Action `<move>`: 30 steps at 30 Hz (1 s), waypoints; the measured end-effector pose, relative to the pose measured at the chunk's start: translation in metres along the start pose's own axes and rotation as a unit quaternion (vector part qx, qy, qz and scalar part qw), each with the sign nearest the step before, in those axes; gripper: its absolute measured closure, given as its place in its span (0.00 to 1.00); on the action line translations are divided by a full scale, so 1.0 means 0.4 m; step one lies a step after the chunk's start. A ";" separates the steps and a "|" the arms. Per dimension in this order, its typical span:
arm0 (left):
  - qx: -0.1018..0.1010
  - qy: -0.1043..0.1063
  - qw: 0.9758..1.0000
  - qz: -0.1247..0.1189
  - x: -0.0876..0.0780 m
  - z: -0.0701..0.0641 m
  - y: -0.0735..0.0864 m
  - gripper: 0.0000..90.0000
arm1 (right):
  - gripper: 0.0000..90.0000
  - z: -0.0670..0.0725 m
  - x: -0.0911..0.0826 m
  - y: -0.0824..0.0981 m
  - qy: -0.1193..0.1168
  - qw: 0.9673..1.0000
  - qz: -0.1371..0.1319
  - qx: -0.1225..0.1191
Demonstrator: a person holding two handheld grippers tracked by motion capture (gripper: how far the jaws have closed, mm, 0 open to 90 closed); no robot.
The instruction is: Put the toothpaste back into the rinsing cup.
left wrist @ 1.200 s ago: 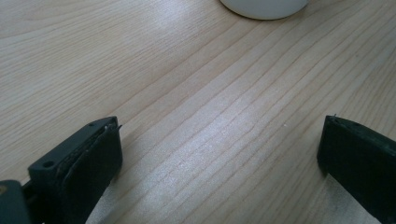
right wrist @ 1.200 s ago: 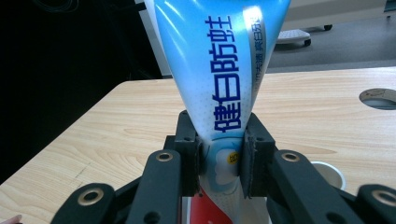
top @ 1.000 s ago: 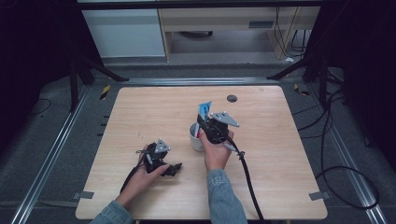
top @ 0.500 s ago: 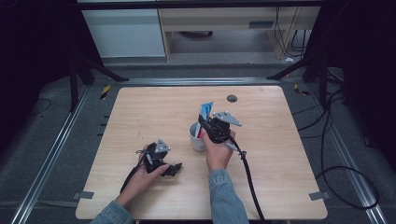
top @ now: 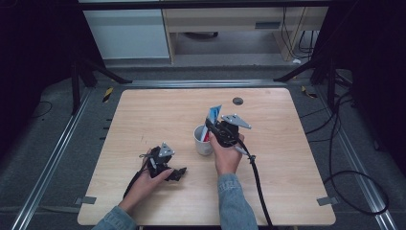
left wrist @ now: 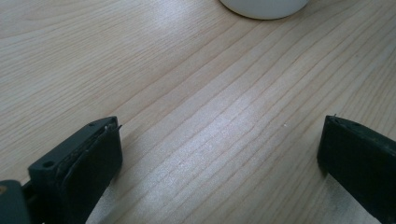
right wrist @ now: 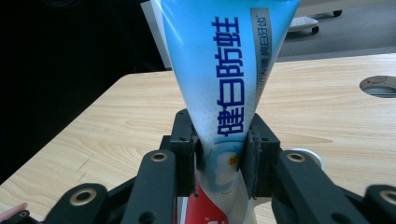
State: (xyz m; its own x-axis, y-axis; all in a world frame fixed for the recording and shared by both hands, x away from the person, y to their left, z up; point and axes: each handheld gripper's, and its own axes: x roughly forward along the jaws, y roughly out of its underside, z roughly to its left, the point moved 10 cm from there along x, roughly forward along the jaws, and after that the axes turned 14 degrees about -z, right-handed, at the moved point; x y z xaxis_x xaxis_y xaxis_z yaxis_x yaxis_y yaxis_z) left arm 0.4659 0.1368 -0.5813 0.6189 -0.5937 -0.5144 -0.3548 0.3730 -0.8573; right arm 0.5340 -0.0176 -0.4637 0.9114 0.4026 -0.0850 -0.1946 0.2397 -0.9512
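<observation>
A blue and white toothpaste tube (right wrist: 224, 70) with a red lower end stands upright between the pads of my right gripper (right wrist: 219, 158), which is shut on it. In the high view the tube (top: 213, 117) reaches down into a white cup (top: 201, 142) at the middle of the table, with the right gripper (top: 214, 131) just right of the cup. My left gripper (top: 176, 173) rests on the table at the front left, open with nothing between its jaws. The left gripper view looks along the bare wood to the cup's base (left wrist: 264, 7).
The wooden table (top: 143, 115) has a round dark grommet hole (top: 237, 100) near its far edge, also seen as a grommet hole (right wrist: 379, 85) in the right gripper view. Black cables trail from both grippers toward the front edge. Metal rails and dark floor surround the table.
The right gripper with the tube has shifted slightly over the cup. The left gripper has stayed still.
</observation>
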 end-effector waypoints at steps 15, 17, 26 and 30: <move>0.000 -0.001 1.000 0.000 0.000 0.000 0.000 0.00 | 0.64 -0.012 -0.005 -0.003 0.011 1.000 0.004 -0.018; 0.000 -0.001 1.000 0.000 0.000 0.000 0.000 0.00 | 0.63 -0.015 -0.007 -0.009 0.014 1.000 0.003 -0.027; 0.000 -0.001 1.000 0.000 0.001 0.000 0.000 0.00 | 0.54 -0.018 -0.017 -0.030 0.023 0.998 0.003 -0.051; 0.000 -0.001 1.000 0.000 0.001 0.000 0.000 0.00 | 0.50 -0.022 -0.020 -0.033 0.027 0.998 0.007 -0.064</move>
State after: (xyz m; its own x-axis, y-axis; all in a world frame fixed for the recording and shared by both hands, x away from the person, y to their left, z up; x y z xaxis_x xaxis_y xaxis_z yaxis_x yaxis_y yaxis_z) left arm 0.4662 0.1367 -0.5813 0.6202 -0.5929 -0.5136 -0.3544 0.3723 -0.8578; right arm 0.5326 -0.0317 -0.4529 0.9279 0.3561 -0.1104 -0.1620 0.1184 -0.9797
